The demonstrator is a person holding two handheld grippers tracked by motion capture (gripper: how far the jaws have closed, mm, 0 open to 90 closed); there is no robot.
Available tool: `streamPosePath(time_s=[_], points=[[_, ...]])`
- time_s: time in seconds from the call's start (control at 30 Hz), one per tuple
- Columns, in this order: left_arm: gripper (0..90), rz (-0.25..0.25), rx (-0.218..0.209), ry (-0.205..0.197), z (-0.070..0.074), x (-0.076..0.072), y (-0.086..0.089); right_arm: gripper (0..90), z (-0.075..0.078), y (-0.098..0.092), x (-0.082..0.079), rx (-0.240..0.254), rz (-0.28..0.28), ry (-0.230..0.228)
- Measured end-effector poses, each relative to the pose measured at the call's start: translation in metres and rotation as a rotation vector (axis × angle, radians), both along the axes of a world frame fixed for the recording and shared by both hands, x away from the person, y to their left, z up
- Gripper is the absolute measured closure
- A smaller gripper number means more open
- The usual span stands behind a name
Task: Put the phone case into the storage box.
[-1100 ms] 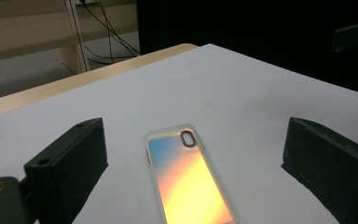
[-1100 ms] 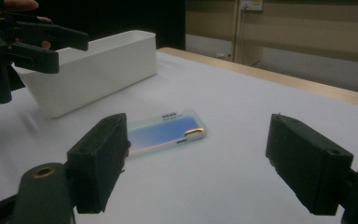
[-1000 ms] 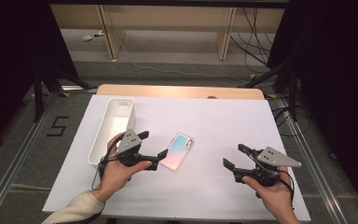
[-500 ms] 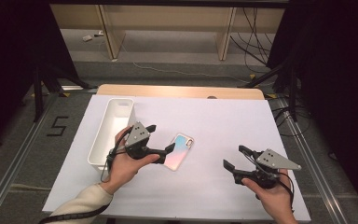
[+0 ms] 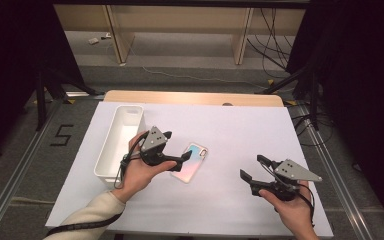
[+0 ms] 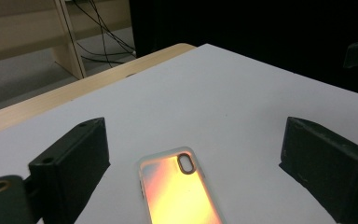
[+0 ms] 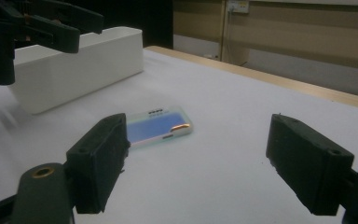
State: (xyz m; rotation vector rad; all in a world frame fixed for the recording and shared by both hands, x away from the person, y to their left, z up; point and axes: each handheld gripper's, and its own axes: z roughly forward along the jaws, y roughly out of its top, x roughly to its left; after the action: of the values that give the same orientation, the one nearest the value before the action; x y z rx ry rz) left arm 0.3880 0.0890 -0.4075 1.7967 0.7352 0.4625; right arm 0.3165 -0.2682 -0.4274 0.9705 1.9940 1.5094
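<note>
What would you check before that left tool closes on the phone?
1. Left tool open: ok, its jaws stand wide apart in the left gripper view.
2. Phone between the jaws: ok, centred between them.
3. Phone lying flat on the white table cover, back side up: ok.
4. Jaws low enough to catch the phone's edges: cannot tell.
5. White bin out of the way: ok, apart from the phone.
6. Right tool clear of the phone: ok, open and off to the side.
</note>
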Motion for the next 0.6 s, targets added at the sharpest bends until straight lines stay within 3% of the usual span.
streamPosePath(time_s=[0.27, 0.43, 0.5, 0.6], points=[[12.2, -0.030, 0.087, 0.068, 0.002, 0.006, -0.007, 21.8, -0.001, 0.000, 0.000, -0.007, -0.009, -0.001], [15.6, -0.059, 0.180, 0.143, 0.001, 0.013, -0.016, 21.9, 0.000, -0.003, 0.000, -0.035, -0.019, 0.024], [15.8, -0.067, 0.215, 0.189, 0.000, 0.017, -0.020, 22.0, -0.002, -0.001, 0.002, -0.017, -0.023, 0.004], [16.6, -0.080, 0.271, 0.244, 0.001, 0.024, -0.026, 22.1, -0.003, -0.001, 0.002, -0.013, -0.018, 0.008]])
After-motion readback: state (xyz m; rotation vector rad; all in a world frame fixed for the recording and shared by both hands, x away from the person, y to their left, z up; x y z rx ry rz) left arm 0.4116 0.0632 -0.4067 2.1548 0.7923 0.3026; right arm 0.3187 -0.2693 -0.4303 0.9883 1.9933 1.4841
